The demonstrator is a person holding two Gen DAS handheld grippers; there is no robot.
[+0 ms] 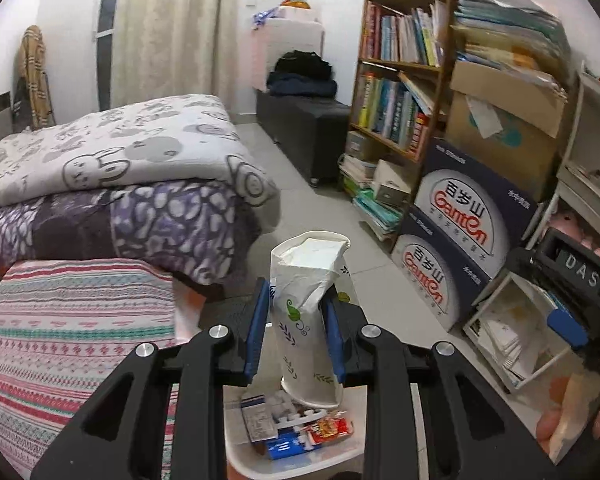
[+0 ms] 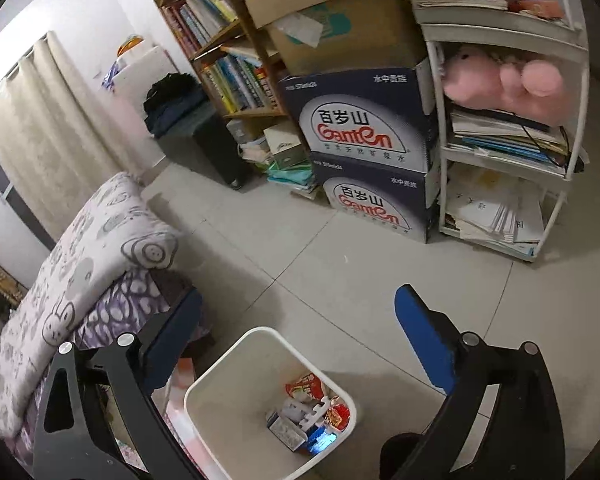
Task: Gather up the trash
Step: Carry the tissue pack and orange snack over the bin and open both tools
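Observation:
My left gripper (image 1: 296,320) is shut on a crushed white paper cup (image 1: 306,308) with a green leaf print. It holds the cup directly above a white waste bin (image 1: 240,446) that has several wrappers and small boxes in it. In the right wrist view the same bin (image 2: 212,412) stands on the tiled floor below and between my right gripper's fingers. My right gripper (image 2: 296,328) is open and empty above the bin. The cup does not show in the right wrist view.
A bed with folded quilts (image 1: 112,184) lies to the left of the bin. A wooden bookshelf (image 1: 400,80), stacked water cartons (image 2: 364,128) and a white rack with a pink plush toy (image 2: 504,84) line the right wall. Tiled floor (image 2: 340,264) lies between.

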